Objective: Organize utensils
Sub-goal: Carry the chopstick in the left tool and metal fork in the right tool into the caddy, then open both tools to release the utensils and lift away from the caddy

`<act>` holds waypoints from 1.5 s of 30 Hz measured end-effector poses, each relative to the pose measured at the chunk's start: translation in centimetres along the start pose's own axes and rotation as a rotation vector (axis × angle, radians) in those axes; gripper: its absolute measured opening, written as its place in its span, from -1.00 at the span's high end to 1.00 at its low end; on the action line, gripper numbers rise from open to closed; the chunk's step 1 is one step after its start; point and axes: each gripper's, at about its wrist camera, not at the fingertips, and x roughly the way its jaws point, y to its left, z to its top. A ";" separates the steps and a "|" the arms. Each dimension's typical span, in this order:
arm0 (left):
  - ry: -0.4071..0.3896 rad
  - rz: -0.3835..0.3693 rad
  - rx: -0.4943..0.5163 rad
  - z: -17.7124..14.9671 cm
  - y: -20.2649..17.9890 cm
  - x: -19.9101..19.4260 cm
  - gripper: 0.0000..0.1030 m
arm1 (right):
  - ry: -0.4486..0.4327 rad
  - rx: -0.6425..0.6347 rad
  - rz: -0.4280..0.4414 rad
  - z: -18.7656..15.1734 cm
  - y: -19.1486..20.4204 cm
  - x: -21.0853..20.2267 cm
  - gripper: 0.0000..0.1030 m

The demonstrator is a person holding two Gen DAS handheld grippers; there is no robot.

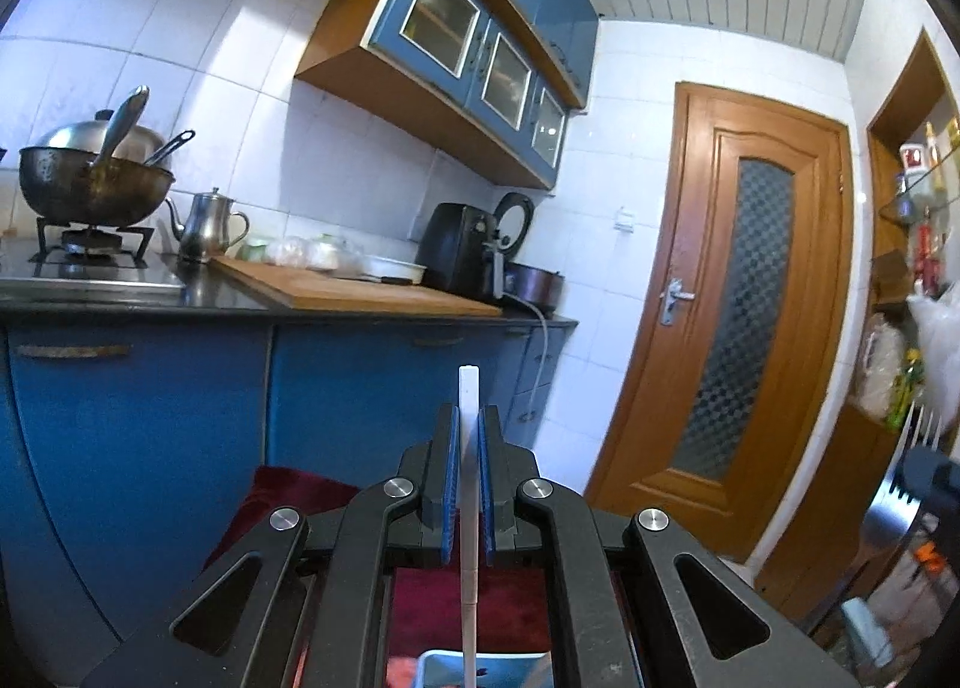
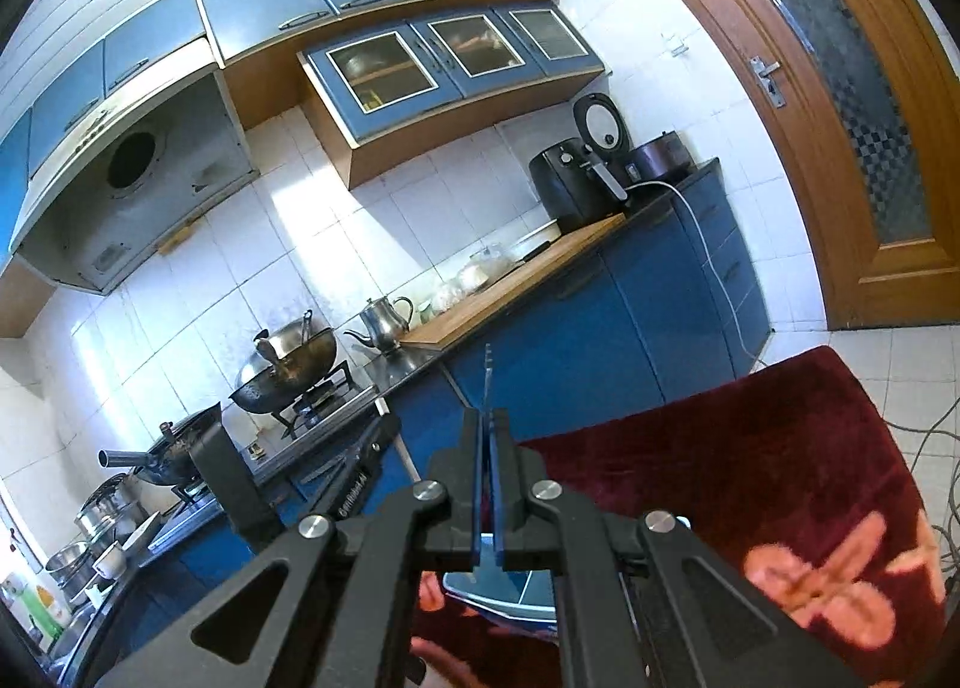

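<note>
Left gripper, raised and pointing roughly level toward the blue base cabinets, with its jaws clamped on a slim white utensil handle; the handle stands upright between the blue pads, its squared end above the jaw tips and its lower length running down toward a light blue tray at the bottom edge of the view. Right gripper, tilted, its jaws pressed together on a thin metal fork seen edge-on, tines uppermost and projecting past the jaw tips. In the left wrist view the same fork appears at far right, tines up. Below both grippers lies a dark red cloth with a pale pattern. Background: wok on the stove, steel kettle, wooden cutting board on the tabletop, and a wooden door.
</note>
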 end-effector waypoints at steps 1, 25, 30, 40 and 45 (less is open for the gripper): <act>0.006 0.004 0.002 -0.4 0.0 0.2 0.88 | 0.003 0.000 -0.005 -0.2 -0.3 0.3 0.94; 0.203 -0.055 0.012 -5.8 0.7 1.7 0.84 | 0.139 -0.064 -0.203 -5.1 -4.7 5.9 0.86; 0.255 -0.069 -0.005 -5.4 1.0 1.0 0.45 | 0.120 -0.062 -0.158 -4.9 -4.1 5.3 0.64; 0.304 -0.084 0.029 -4.1 0.5 -2.6 0.30 | 0.125 -0.063 -0.191 -5.1 -4.6 2.8 0.62; 0.340 -0.066 0.080 -4.4 -0.3 -5.0 0.30 | 0.184 -0.071 -0.223 -5.9 -4.7 1.9 0.61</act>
